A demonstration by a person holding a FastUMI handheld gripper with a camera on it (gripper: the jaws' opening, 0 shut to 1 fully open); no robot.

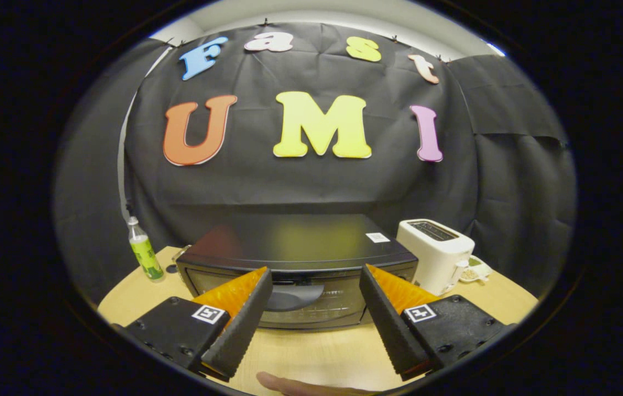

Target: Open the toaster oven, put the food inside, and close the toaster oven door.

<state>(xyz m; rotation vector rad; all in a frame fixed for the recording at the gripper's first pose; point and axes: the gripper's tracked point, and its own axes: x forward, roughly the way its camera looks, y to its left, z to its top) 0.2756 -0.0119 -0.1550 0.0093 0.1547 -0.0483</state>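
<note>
A pale wooden surface (311, 352) with a rounded edge sits in a booth hung with black cloth (311, 187), a strip of light wall showing above the cloth at twelve o'clock. Squarely in the middle stands the toaster oven (295, 247), black, its flat top catching a dull reflection and carrying a small white sticker near the back right corner. Its glass door (300, 305) is up and closed, facing the gripper (316, 283).

The fingers (240, 324) are spread wide apart and grasp nothing; the oven door sits just ahead, framed between them.

At about ten o'clock from the oven, a clear bottle (143, 250) with a green label stands upright near the surface's edge, a small dark spot beside its base. At two o'clock a white pop-up toaster (438, 253) stands close beside the oven's right end, and just past it is a small white dish (475, 270) with something grainy in it. At six o'clock, a person's hand (306, 388) rests at the near edge.
</note>
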